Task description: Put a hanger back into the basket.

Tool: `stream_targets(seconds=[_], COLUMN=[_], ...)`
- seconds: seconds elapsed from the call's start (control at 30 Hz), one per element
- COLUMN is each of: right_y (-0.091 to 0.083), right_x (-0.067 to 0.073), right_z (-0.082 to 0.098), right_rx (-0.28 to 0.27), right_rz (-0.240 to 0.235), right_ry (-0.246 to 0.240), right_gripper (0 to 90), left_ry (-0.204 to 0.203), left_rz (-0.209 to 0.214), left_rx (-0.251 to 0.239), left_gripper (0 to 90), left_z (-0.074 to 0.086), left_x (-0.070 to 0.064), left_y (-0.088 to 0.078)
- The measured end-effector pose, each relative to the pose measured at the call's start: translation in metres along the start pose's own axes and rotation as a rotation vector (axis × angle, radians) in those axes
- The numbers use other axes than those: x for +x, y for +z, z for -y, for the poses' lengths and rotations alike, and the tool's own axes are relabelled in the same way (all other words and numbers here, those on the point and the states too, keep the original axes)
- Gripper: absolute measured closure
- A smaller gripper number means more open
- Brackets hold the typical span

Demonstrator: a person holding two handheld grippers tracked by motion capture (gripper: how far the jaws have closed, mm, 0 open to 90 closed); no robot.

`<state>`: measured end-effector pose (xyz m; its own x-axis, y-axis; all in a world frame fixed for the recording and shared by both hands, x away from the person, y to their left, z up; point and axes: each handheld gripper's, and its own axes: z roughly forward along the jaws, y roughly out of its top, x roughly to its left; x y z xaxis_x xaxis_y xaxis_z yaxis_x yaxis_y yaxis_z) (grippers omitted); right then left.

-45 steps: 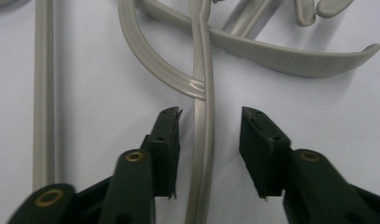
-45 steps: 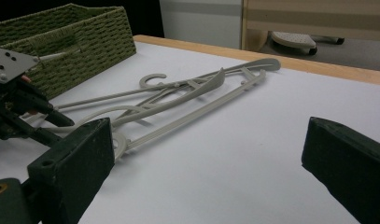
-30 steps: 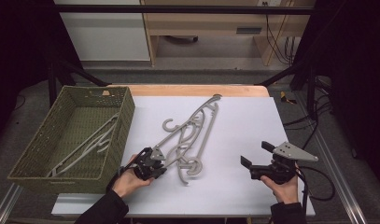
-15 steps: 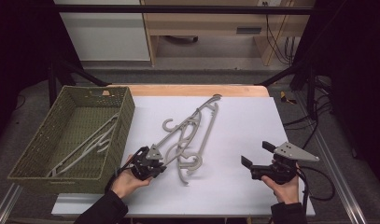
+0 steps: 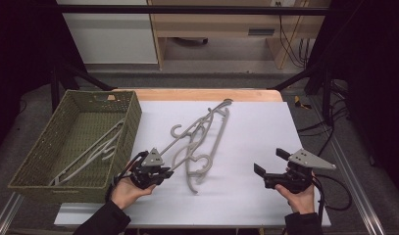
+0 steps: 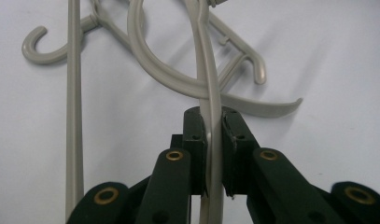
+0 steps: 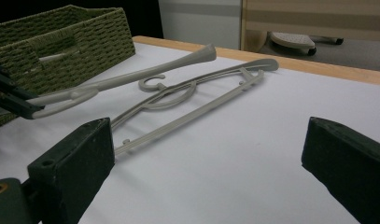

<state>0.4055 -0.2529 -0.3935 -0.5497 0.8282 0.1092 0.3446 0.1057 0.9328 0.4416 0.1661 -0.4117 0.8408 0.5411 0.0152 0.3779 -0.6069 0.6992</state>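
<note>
Near the wicker basket (image 5: 119,111), on the white table (image 5: 265,127), the left gripper (image 6: 214,122) pinches a grey hanger's (image 6: 204,60) thin arm; light, stiff, slippery plastic, likely to swing when gripped at its end; the right gripper (image 7: 211,154) gapes empty.

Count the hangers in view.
3, maybe more under the tangle: one in the basket at, one clamped by the left gripper at, one flat on the table beside it.
</note>
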Motion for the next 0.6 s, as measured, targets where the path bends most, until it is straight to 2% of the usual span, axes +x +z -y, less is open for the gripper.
stream_targets(seconds=[0.13, 0.27, 0.6], right_y=[0.000, -0.001, -0.002], right_x=[0.000, -0.001, -0.001], right_z=[0.000, 0.000, 0.000], right_rx=[-0.001, -0.003, -0.005], right_rz=[0.003, 0.001, 0.004], right_ry=[0.001, 0.000, 0.002], right_gripper=[2.8, 2.8, 2.8], left_ry=[0.004, 0.022, 0.020], left_rz=[0.016, 0.012, 0.027], left_rx=[-0.038, -0.061, -0.137], left_gripper=[81.6, 81.7, 81.6], left_z=[-0.004, -0.006, -0.014], left_x=[-0.005, -0.009, -0.012], left_y=[-0.010, -0.020, -0.052])
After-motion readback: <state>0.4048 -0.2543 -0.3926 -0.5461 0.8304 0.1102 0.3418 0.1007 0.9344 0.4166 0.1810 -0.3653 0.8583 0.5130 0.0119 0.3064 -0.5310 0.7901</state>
